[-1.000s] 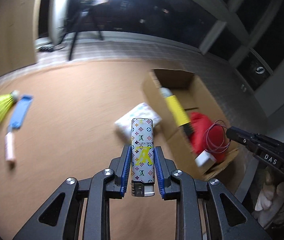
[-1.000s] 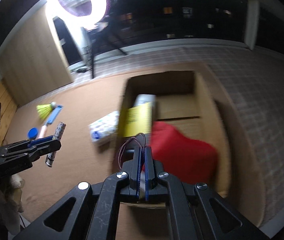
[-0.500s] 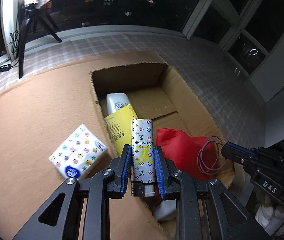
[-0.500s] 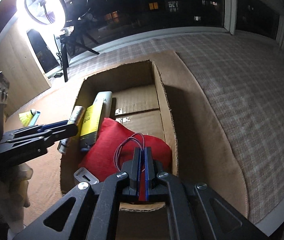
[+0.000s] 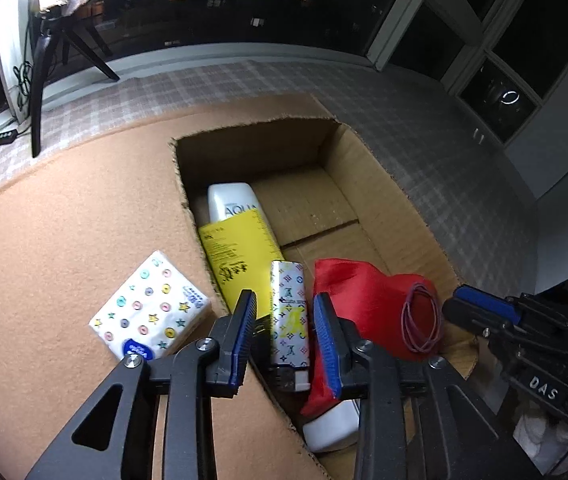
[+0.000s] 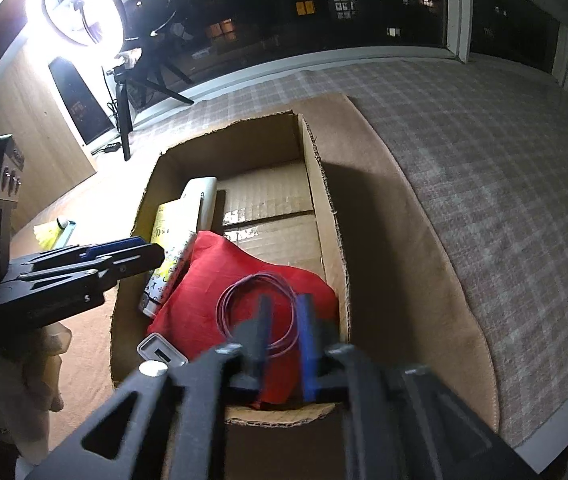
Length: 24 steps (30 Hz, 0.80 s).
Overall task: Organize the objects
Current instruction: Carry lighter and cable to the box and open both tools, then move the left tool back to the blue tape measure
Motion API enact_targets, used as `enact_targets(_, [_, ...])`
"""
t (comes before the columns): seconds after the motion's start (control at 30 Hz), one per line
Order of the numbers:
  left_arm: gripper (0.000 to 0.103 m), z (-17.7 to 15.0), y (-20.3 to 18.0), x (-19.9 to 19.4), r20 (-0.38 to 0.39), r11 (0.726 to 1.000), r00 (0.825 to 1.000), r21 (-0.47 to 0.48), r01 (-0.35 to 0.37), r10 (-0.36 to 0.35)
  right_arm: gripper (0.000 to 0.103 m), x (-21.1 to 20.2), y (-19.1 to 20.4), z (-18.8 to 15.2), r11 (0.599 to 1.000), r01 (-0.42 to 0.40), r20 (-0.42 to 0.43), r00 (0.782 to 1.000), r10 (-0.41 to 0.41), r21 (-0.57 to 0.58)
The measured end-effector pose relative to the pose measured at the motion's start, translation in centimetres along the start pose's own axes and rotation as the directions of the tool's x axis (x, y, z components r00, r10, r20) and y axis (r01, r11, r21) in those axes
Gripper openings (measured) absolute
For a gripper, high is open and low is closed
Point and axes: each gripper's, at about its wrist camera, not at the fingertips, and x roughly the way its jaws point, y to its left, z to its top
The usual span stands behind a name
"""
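Left wrist view: the left claw [image 5: 284, 332] is opening, its blue pads now clear of the monogram-print lighter [image 5: 288, 318], which a moment ago was pinched and has dropped into the cardboard box [image 5: 368, 168]. At 3 o'clock, the right claw [image 6: 282, 330], shut before, is opening above the released wire loop [image 5: 422, 324] on red cloth [image 5: 364, 300]. Both items look delivered. Beyond, at 12 o'clock, a white bottle [image 5: 229, 200] reads "AQUA".

A glowing ring light [image 6: 79, 12] on a black tripod [image 6: 123, 120] stood far ahead of the right tongs [image 6: 284, 304], off to their left, beside a wooden panel [image 6: 31, 120]. Plaid cloth [image 6: 484, 180] spread to their right. Dark windows [image 6: 324, 8] ran beyond.
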Motion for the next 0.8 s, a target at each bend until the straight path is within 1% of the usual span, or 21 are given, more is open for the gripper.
enact_targets(0.03, [0.034, 0.0, 0.1, -0.2, 0.004, 1.0, 1.0, 0.001, 0.001, -0.001, 0.035, -0.1, 0.1, 0.0, 1.0, 0.001, 0.004, 1.0, -0.001, 0.001])
enact_targets(0.17, [0.034, -0.1, 0.7, -1.4, 0.017, 1.0, 1.0, -0.004, 0.007, -0.007, 0.035, -0.5, 0.5, 0.0, 1.0, 0.008, 0.01, 1.0, -0.008, 0.001])
enact_targets(0.27, [0.036, -0.4, 1.3, -2.5, 0.033, 1.0, 0.999, -0.011, 0.008, -0.008, 0.035, -0.9, 0.9, 0.0, 1.0, 0.007, 0.019, 1.0, -0.007, 0.004])
enact_targets(0.3, [0.037, -0.6, 1.5, -2.9, 0.046, 0.999, 0.999, -0.05, -0.019, 0.021, 0.035, -1.1, 1.2, 0.0, 1.0, 0.004, 0.022, 1.0, -0.004, 0.006])
enact_targets(0.4, [0.038, -1.1, 2.6, -4.2, 0.058, 0.998, 0.998, -0.062, -0.02, 0.024, 0.035, -1.5, 2.1, 0.1, 1.0, -0.006, 0.033, 0.999, 0.006, 0.007])
enact_targets(0.6, [0.038, -2.9, 6.0, -7.3, 0.074, 0.992, 0.996, -0.114, -0.046, 0.055, 0.035, -1.8, 4.9, 0.1, 0.999, -0.049, 0.049, 0.998, 0.049, 0.003])
enact_targets(0.8, [0.038, -5.5, 10.8, -10.8, 0.087, 0.98, 0.991, -0.177, -0.085, 0.102, 0.035, -1.0, 8.9, 0.2, 0.995, -0.099, 0.038, 0.994, 0.1, -0.022])
